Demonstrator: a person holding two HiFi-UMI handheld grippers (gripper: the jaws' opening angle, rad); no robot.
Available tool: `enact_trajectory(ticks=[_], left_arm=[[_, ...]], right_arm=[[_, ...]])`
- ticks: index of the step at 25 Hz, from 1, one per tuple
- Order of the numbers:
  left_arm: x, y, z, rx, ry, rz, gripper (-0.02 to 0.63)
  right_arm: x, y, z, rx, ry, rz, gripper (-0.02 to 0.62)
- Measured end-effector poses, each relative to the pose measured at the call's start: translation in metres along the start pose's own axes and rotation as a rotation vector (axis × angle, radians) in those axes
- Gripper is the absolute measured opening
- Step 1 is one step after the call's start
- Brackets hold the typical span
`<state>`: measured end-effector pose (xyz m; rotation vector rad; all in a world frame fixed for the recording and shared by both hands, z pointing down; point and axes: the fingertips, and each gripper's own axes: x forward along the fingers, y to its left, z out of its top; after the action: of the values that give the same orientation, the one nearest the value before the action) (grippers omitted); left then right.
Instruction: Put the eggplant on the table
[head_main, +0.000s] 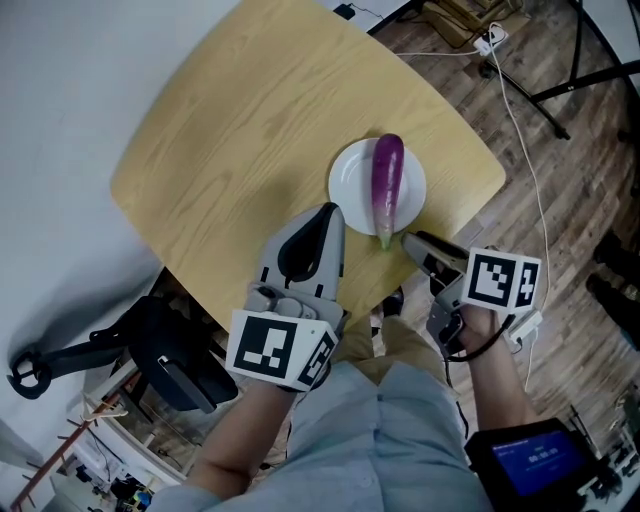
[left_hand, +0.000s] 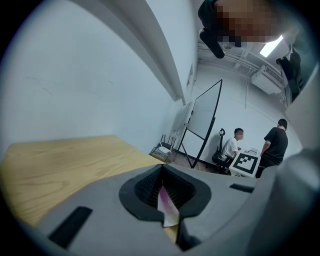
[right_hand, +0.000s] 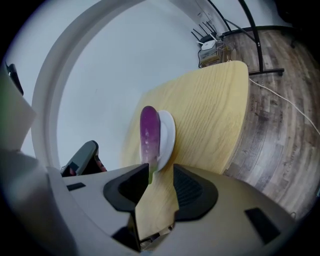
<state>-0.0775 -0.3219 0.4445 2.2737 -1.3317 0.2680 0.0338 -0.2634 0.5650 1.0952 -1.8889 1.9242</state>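
Observation:
A purple eggplant (head_main: 387, 185) lies lengthwise on a white plate (head_main: 350, 185) near the right edge of the light wooden table (head_main: 240, 130). My right gripper (head_main: 410, 238) stands open just short of the eggplant's greenish stem end, touching nothing. In the right gripper view the eggplant (right_hand: 149, 132) and plate (right_hand: 167, 132) lie straight ahead of the gripper (right_hand: 161, 170), with bare table between its jaws. My left gripper (head_main: 328, 212) rests beside the plate's left rim with its jaws together. In the left gripper view only a purple-white sliver shows through the slit of the gripper (left_hand: 162, 170).
White cables (head_main: 520, 120) and black stand legs (head_main: 580, 80) run over the wooden floor right of the table. A black stand and chair base (head_main: 150, 350) sit below the table's left side. Two people (left_hand: 255, 145) and a whiteboard (left_hand: 205, 120) are far off.

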Motion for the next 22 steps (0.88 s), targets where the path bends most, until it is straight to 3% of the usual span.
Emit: enact_trajectory(ticks=[5, 7, 10, 12, 18, 22], left_arm=[[-0.018, -0.019, 0.014, 0.031, -0.041, 0.014, 0.006], [-0.028, -0.03, 0.023, 0.047, -0.069, 0.019, 0.006], [-0.044, -0.05, 0.044, 0.082, -0.136, 0.03, 0.006], [-0.056, -0.067, 0.058, 0.108, -0.178, 0.035, 0.006], [-0.093, -0.114, 0.1, 0.179, -0.282, 0.072, 0.006], [-0.119, -0.137, 0.115, 0.223, -0.336, 0.097, 0.006]], right_arm=[[-0.022, 0.027, -0.001, -0.07, -0.064, 0.049, 0.151], [-0.037, 0.045, 0.003, -0.119, -0.128, 0.089, 0.149], [-0.068, 0.081, 0.013, -0.211, -0.263, 0.169, 0.089], [-0.092, 0.108, 0.014, -0.302, -0.345, 0.203, 0.034], [-0.165, 0.186, 0.017, -0.693, -0.593, 0.188, 0.005], [-0.197, 0.218, 0.009, -0.817, -0.686, 0.183, 0.002]])
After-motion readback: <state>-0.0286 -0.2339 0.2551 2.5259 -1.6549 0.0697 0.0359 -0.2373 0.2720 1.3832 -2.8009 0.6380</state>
